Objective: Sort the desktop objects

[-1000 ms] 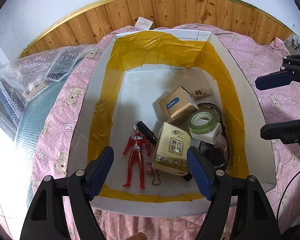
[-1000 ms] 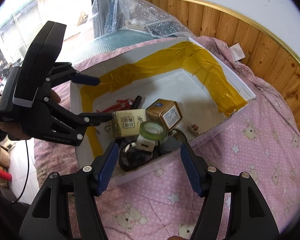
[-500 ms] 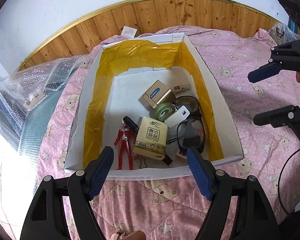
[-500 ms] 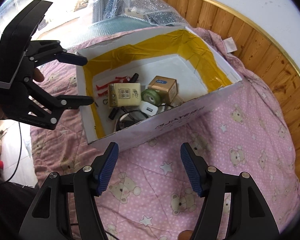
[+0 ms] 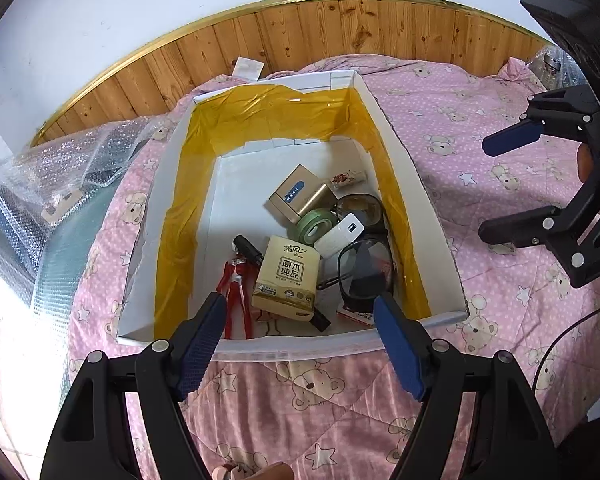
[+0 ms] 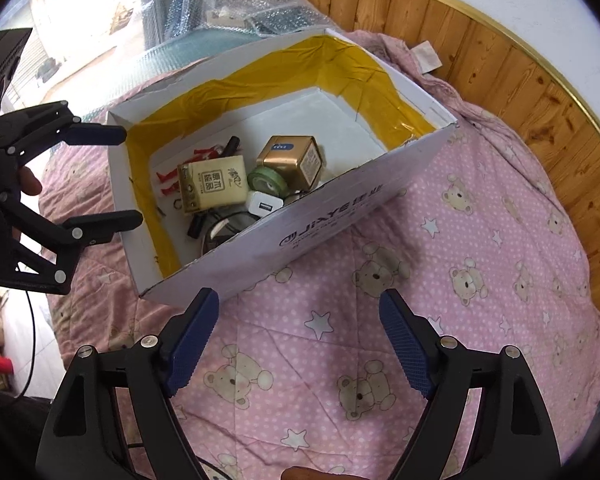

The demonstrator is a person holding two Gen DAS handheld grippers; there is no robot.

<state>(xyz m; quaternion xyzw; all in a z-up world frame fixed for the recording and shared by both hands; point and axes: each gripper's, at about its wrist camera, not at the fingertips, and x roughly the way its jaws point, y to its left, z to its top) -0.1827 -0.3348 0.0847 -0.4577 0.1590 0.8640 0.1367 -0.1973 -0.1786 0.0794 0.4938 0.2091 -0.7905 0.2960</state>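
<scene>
A white cardboard box [image 5: 162, 184] [image 6: 340, 208] lined with yellow tape sits on the pink bear quilt. Inside lie a red toy figure [image 5: 236, 280] [image 6: 172, 178], a tissue pack [image 5: 288, 276] [image 6: 214, 184], a gold tin [image 5: 300, 196] [image 6: 292, 158], a green tape roll [image 5: 314, 226] [image 6: 266, 180], a white charger [image 5: 340, 234] [image 6: 262, 204], dark glasses [image 5: 366, 268] and a black pen [image 5: 248, 248]. My left gripper [image 5: 300, 340] [image 6: 118, 174] hangs open at the box's near edge, holding nothing. My right gripper [image 6: 298, 340] [image 5: 496, 188] is open over the quilt, right of the box.
The pink quilt [image 6: 460, 280] spreads right of the box. Bubble wrap [image 5: 40, 184] [image 6: 236, 8] is piled to the left. A wooden panel wall [image 5: 340, 28] runs behind. A black cable [image 5: 560, 344] trails at the right edge.
Both grippers have pulled back from the box, so it looks smaller and farther. The right gripper now sits over the quilt rather than over the box. The box contents have not moved.
</scene>
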